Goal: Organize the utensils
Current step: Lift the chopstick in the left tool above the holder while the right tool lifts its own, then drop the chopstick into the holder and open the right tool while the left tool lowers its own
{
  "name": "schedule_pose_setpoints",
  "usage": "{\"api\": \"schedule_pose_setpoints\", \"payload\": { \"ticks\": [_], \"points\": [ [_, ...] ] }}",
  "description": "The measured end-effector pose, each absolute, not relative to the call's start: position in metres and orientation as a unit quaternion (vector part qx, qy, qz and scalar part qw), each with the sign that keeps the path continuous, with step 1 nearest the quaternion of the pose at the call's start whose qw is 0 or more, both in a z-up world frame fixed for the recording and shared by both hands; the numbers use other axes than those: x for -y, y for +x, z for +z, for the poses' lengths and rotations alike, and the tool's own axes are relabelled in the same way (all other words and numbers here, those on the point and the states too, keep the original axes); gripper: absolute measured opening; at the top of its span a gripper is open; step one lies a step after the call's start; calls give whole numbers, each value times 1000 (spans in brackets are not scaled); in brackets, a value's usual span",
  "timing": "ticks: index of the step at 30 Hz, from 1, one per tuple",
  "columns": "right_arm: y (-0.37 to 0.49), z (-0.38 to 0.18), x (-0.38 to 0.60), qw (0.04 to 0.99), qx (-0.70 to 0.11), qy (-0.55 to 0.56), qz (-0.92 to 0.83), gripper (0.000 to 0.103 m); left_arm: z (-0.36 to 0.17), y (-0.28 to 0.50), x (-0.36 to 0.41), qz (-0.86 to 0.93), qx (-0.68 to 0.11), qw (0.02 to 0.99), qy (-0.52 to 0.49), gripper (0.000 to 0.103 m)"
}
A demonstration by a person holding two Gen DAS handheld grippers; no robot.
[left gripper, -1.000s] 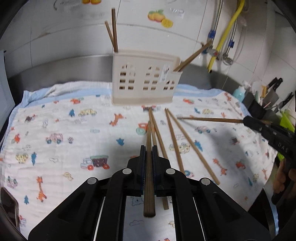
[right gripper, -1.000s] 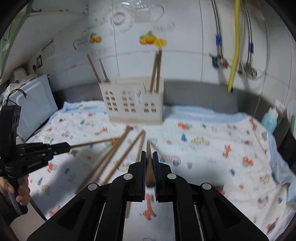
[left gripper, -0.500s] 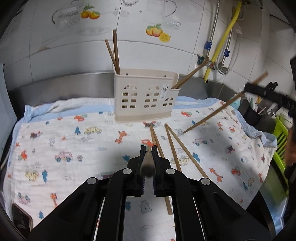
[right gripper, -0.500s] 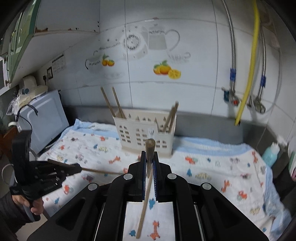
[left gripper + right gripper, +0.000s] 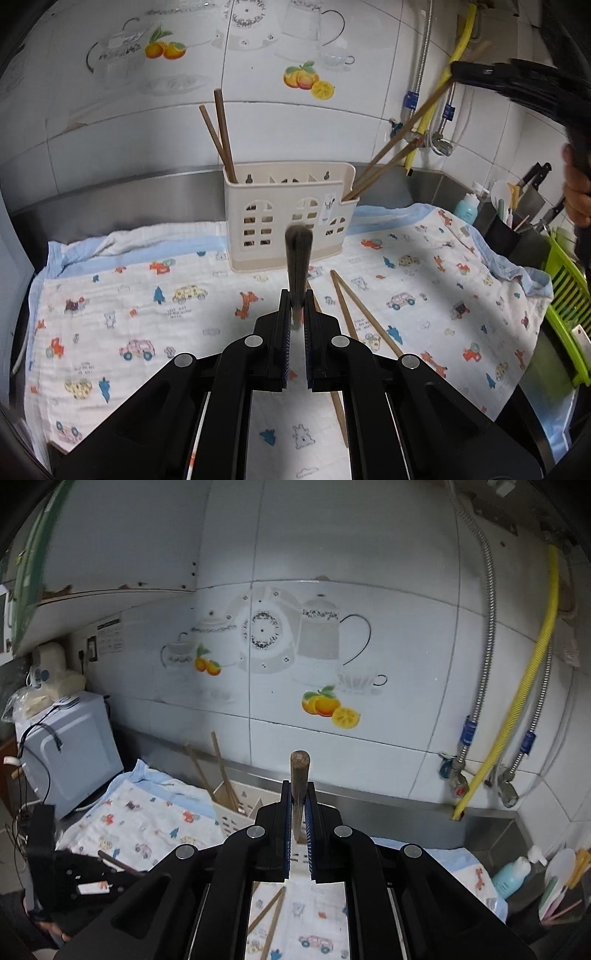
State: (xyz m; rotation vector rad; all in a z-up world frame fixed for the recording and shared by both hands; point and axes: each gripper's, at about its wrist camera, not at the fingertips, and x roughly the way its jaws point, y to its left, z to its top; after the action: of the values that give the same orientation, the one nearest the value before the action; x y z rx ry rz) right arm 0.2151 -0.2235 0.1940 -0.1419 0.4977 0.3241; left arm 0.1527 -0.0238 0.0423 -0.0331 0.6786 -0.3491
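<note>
A cream utensil holder (image 5: 290, 218) stands at the back of the patterned cloth (image 5: 147, 295); two chopsticks (image 5: 219, 136) lean in its left compartment. My left gripper (image 5: 297, 314) is shut on a chopstick (image 5: 297, 254) pointing toward the holder. My right gripper (image 5: 298, 805) is shut on a chopstick (image 5: 298, 775); in the left wrist view this chopstick (image 5: 406, 125) slants down with its tip in the holder's right compartment beside another one. The holder also shows in the right wrist view (image 5: 240, 808). Several chopsticks (image 5: 354, 310) lie on the cloth.
Tiled wall with a yellow hose (image 5: 517, 686) and metal pipes behind. A white appliance (image 5: 66, 749) at left. Knife block and utensil pot (image 5: 517, 214), blue bottle (image 5: 467, 206) and green rack (image 5: 569, 306) at the right edge.
Both grippers lifted with their chopsticks. The right one rose high and tilted its chopstick's tip into the holder's right compartment. The left one raised its chopstick off the cloth.
</note>
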Motion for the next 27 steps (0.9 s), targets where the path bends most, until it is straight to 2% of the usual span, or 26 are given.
{"api": "schedule_pose_setpoints", "payload": {
  "ticks": [11, 27],
  "points": [
    [275, 156, 212, 940, -296, -70, 152, 7, 90, 170, 31, -181, -292, 939, 3, 5],
    [294, 128, 211, 934, -318, -74, 146, 7, 176, 216, 47, -153, -200, 967, 23, 5]
  ]
}}
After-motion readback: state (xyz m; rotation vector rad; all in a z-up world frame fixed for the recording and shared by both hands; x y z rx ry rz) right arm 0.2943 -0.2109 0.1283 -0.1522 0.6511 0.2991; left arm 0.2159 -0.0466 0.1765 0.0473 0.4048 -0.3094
